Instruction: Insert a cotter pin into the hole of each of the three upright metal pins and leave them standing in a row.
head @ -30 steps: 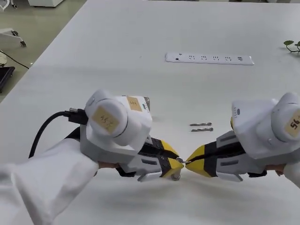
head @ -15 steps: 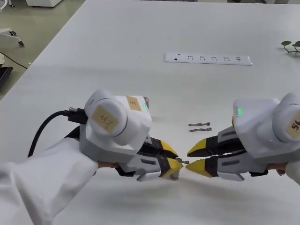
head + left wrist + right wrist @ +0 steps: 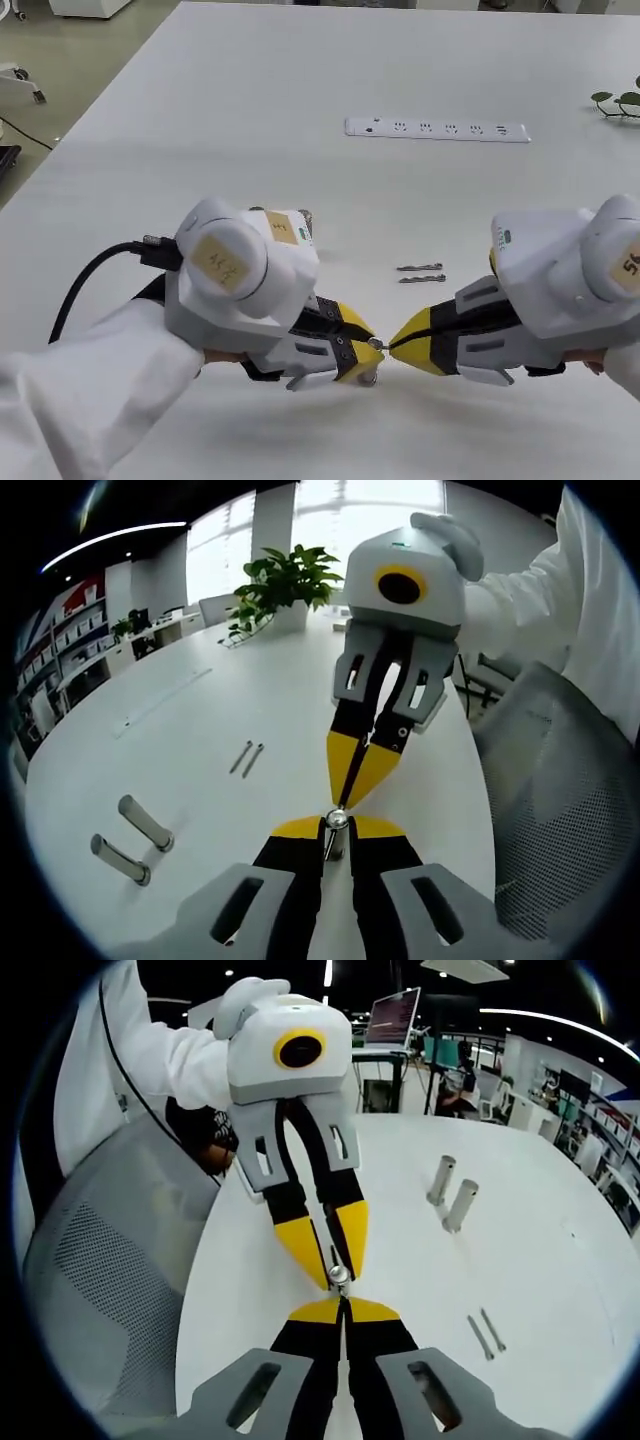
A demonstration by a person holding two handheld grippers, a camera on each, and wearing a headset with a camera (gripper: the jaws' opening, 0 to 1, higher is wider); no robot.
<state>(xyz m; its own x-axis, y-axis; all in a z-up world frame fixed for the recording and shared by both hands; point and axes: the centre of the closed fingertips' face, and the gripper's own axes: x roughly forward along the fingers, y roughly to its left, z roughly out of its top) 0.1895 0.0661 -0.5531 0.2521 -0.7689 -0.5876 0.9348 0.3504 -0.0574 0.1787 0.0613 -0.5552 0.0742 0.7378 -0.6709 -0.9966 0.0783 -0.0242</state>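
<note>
My left gripper point(image 3: 364, 350) is shut on a short metal pin point(image 3: 374, 344), held just above the white table point(image 3: 300, 90); in the left gripper view the pin point(image 3: 337, 825) stands between the yellow tips. My right gripper point(image 3: 396, 345) faces it tip to tip and is shut on a thin cotter pin point(image 3: 341, 1300) at the pin's head. Two spare cotter pins point(image 3: 421, 273) lie side by side on the table behind the tips. Two more metal pins point(image 3: 451, 1192) stand close together, also seen as metal pins point(image 3: 132, 838) in the left gripper view.
A white power strip point(image 3: 436, 129) lies further back on the table. A potted plant point(image 3: 620, 100) sits at the far right edge. A black cable point(image 3: 90, 285) trails from the left gripper. A mesh chair point(image 3: 560, 810) stands by the table.
Half a second ago the right gripper's jaws were open beside the pin; now they are shut at the pin's head. The left gripper still holds the pin.
</note>
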